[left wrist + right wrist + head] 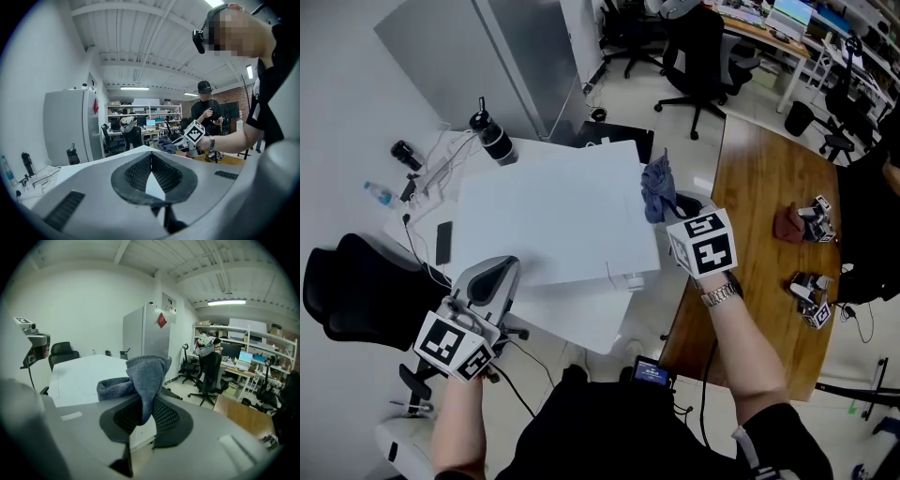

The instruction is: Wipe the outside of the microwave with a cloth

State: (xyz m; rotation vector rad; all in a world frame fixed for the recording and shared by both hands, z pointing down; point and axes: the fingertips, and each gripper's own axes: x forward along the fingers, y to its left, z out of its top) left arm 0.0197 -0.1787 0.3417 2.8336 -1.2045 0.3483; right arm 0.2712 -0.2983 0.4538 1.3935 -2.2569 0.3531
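At the right edge of the white, flat-topped box that we take for the microwave (553, 216), our right gripper (673, 208) pinches a blue-grey cloth (656, 186). In the right gripper view the two jaws of this gripper (143, 417) are closed on the lower part of the cloth (146, 373). The fabric stands up out of them in a bunch, and one fold hangs over to the left. Behind the cloth lies the white top (79, 376). From these views we cannot say for sure whether the cloth touches this surface or is only just above its edge.

Our left gripper (492, 274) is at the near left corner of the microwave and points across it. In the left gripper view its jaws (151, 161) are pressed together and there is nothing between them. Beyond them we see the white top (84, 168) and, further away, the right gripper with the cloth (165, 144).

To the right of the microwave stands a wooden table (759, 178) with a dark red rag (787, 225) on it. A black bottle (493, 137) stands behind the microwave on the left, and an office chair (698, 56) is further back in the room.
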